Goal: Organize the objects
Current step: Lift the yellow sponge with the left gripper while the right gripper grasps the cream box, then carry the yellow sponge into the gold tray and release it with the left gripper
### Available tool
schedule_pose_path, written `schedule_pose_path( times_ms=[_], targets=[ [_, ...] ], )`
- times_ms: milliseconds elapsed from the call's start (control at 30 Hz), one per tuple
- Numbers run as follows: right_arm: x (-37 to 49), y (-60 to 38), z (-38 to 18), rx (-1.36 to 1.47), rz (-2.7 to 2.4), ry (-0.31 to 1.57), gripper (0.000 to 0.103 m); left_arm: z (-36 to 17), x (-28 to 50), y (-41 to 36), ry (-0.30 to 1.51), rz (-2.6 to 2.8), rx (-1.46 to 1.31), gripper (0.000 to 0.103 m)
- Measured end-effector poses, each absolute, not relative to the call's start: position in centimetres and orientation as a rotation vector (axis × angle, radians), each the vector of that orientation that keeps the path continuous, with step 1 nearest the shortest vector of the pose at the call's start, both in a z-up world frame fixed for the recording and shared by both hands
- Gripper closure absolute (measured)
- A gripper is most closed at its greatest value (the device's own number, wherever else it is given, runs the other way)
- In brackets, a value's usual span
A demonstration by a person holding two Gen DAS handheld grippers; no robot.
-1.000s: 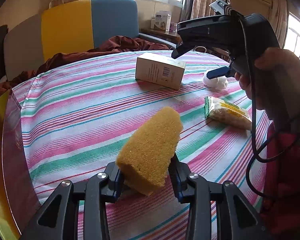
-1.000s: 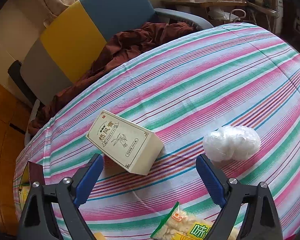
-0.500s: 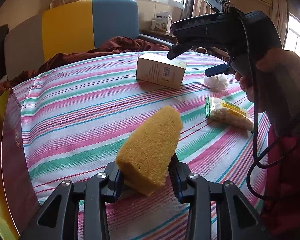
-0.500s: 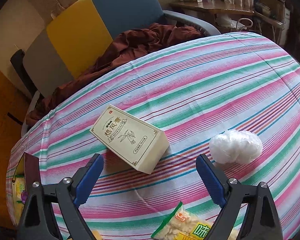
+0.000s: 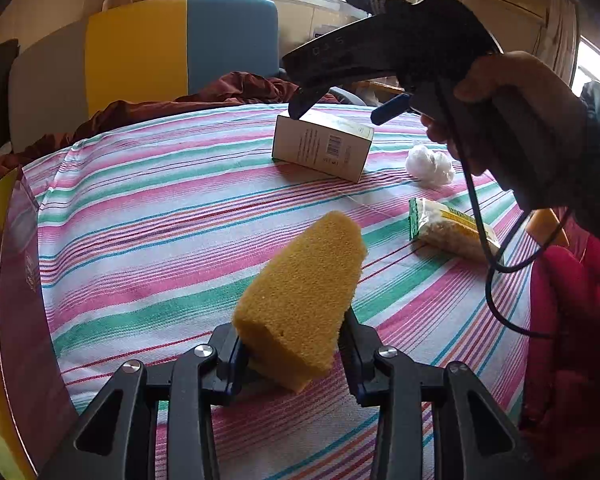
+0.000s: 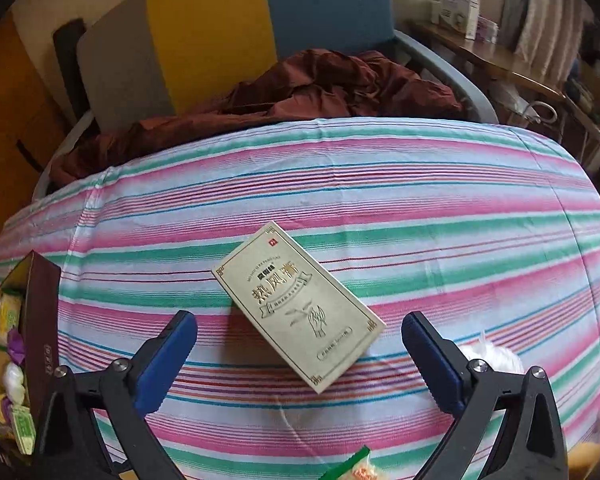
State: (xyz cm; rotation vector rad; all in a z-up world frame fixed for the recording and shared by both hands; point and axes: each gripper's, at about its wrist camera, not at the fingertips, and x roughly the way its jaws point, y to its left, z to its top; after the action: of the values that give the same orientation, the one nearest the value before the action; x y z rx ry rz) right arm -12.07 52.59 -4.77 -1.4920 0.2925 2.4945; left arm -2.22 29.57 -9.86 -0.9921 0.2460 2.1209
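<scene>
While my left gripper squeezes the sponge low in its view, my right gripper, its jaws having just been opening, stands wide and empty above the box, which lies flat at mid-frame on the striped desk. Light, stiff cardboard, I judge: I'd pinch across its narrow width, gently, since the glossy faces may slip or dent.
</scene>
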Motion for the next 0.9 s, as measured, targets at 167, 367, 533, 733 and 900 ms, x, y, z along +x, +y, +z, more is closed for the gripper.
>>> schedule_pose_path(
  times_ms=[167, 367, 533, 733, 900],
  targets=[
    [-15.0, 52.2, -5.7, -1.559, 2.461, 0.138, 0.000, -10.0, -2.3, 29.5, 0.237, 2.116, -0.994, 0.063],
    [-15.5, 50.7, -7.4, -1.634, 2.464, 0.150, 0.035, -10.0, -2.5, 29.5, 0.232, 2.112, -0.995, 0.063],
    [-13.3, 48.3, -7.6, -1.689, 2.487, 0.133, 0.052, -10.1, -2.6, 29.6, 0.231, 2.112, -0.994, 0.063],
    [-8.4, 46.3, -7.8, -1.769, 2.462, 0.220, 0.052, -10.1, -2.7, 29.7, 0.231, 2.112, -0.993, 0.063],
    [-4.6, 46.7, -8.9, -1.744, 2.453, 0.343, 0.050, -10.2, -2.7, 29.8, 0.245, 2.118, -0.989, 0.062]
  ],
)
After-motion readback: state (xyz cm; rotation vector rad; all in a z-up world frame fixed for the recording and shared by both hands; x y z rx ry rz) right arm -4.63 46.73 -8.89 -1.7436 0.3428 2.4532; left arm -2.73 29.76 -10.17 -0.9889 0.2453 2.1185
